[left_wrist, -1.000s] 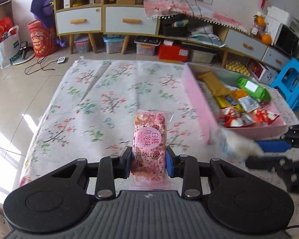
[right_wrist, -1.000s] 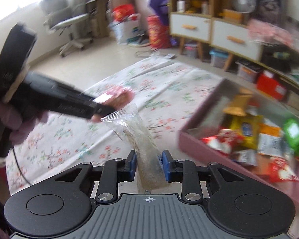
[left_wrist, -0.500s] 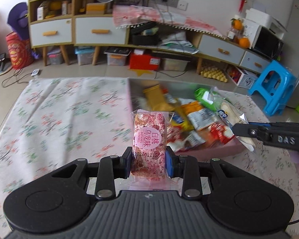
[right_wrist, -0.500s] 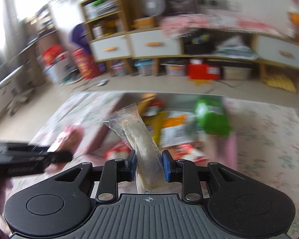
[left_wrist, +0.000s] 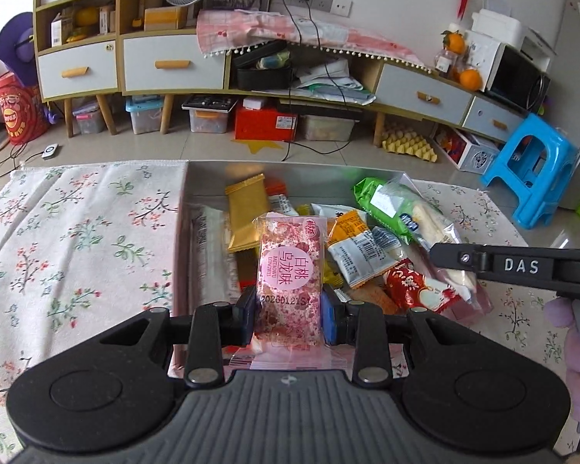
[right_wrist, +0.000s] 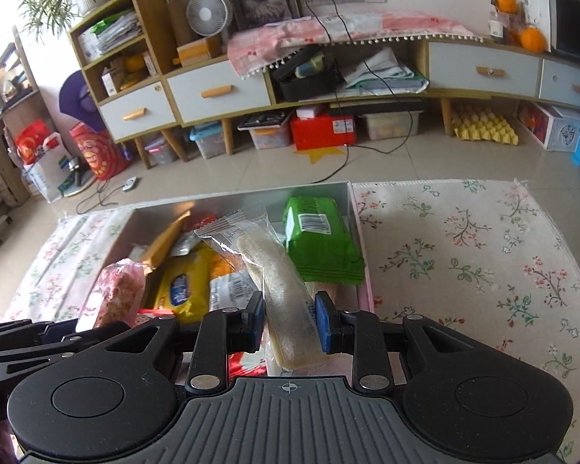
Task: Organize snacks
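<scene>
My left gripper (left_wrist: 289, 319) is shut on a pink snack packet (left_wrist: 292, 266) with a round pink label, held upright above the near end of the pink box (left_wrist: 181, 208). The right gripper (right_wrist: 290, 324) is shut on a clear packet with a pale snack bar (right_wrist: 278, 290), also over the box (right_wrist: 357, 232). In the left wrist view the right gripper (left_wrist: 450, 259) reaches in from the right with its clear packet (left_wrist: 425, 220). The right wrist view shows the pink packet (right_wrist: 114, 290) at lower left. The box holds several packets, among them a green one (right_wrist: 317, 236).
The box sits on a floral cloth (left_wrist: 77, 232) covering the table. Beyond the table's far edge lie a tiled floor, a long low cabinet (left_wrist: 166, 62) with storage bins beneath, and a blue stool (left_wrist: 533, 166). A purple-sleeved hand (left_wrist: 576, 348) shows at right.
Both grippers have swung across from the bare cloth to hang over the pink box, each still gripping its packet. The right gripper has rolled to level.
</scene>
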A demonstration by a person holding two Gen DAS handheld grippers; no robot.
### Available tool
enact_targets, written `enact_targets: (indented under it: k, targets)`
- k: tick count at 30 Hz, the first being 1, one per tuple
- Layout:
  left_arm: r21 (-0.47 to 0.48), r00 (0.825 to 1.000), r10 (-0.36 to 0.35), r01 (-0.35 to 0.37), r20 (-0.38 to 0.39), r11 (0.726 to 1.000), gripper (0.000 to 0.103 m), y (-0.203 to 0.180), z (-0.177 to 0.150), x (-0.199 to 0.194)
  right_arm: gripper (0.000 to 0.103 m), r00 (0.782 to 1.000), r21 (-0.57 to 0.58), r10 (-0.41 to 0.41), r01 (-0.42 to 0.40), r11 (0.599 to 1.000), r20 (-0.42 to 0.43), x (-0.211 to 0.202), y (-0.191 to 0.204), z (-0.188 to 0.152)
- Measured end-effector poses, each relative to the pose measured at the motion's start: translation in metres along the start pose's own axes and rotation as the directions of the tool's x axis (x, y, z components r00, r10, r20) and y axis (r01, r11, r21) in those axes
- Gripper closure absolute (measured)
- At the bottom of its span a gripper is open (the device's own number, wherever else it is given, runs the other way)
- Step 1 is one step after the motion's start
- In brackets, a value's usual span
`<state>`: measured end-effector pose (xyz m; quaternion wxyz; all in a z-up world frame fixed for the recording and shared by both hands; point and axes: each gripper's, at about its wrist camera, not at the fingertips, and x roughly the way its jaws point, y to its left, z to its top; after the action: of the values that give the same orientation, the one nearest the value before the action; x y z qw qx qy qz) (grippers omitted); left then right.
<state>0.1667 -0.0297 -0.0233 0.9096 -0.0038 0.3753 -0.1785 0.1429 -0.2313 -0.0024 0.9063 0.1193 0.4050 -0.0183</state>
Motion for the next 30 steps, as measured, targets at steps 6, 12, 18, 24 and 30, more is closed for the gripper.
enact_targets:
  k: [6, 12, 18, 24, 30]
  targets:
    - [0.046, 0.999, 0.044, -0.045, 0.015, 0.998, 0.034, -0.011, 0.000, -0.013, 0.037, 1.000, 0.027, 0.006, -0.006, 1.000, 0.012, -0.015, -0.002, 0.002]
    - [0.064, 0.995, 0.098, -0.098, 0.005, 0.993, 0.013, -0.018, -0.005, -0.041, 0.026, 1.000, 0.004, -0.013, 0.013, 1.000, 0.008, -0.049, 0.004, 0.002]
    - [0.040, 0.989, 0.146, -0.145, -0.020, 0.989, 0.004, -0.025, -0.014, -0.065, 0.019, 0.999, -0.006, -0.039, 0.039, 0.999, -0.004, -0.082, 0.012, -0.011]
    - [-0.002, 0.982, 0.185, -0.186, -0.047, 0.983, 0.001, -0.028, -0.029, -0.092, 0.014, 0.997, 0.013, -0.066, 0.067, 0.998, -0.040, -0.112, 0.017, -0.029]
    - [-0.066, 0.978, 0.190, -0.196, -0.088, 0.978, 0.000, -0.027, -0.053, -0.103, 0.010, 0.994, 0.016, -0.088, 0.090, 0.996, -0.062, -0.132, 0.019, -0.056]
